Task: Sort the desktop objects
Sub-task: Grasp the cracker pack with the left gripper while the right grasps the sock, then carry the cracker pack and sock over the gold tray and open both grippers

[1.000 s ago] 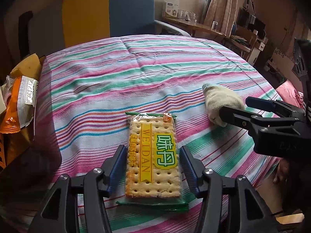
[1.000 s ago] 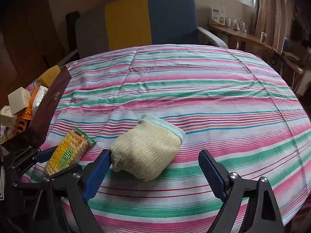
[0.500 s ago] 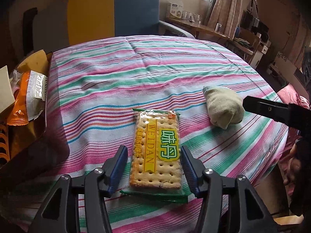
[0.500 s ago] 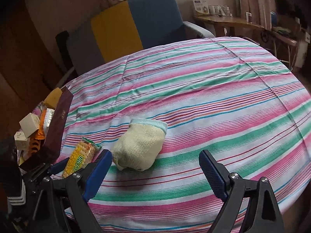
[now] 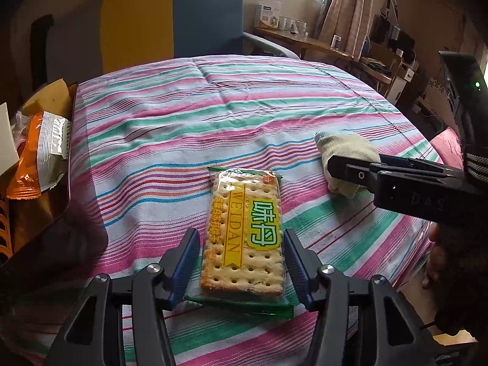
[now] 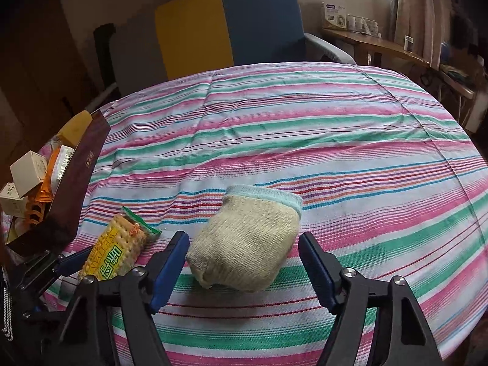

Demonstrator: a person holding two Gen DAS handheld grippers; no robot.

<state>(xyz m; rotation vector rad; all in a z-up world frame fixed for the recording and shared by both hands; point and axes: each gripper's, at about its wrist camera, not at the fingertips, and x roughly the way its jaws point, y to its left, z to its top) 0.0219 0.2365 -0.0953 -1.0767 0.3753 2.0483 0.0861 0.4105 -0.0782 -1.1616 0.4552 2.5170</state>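
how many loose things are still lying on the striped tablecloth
2: the cracker packet lies between the left gripper fingers, and the knitted glove lies between the right gripper fingers. The box at the left edge may hide more.

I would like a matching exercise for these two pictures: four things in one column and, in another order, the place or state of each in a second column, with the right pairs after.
Things
1. cracker packet
2. knitted glove
3. orange snack bag
4. left gripper

Places or states
A. in the box at the table's left edge
B. open, one finger on each side of the crackers
C. flat on the striped cloth, label up
D. bunched up, between the open fingers of the right gripper

Pairs: 1-C, 2-D, 3-A, 4-B
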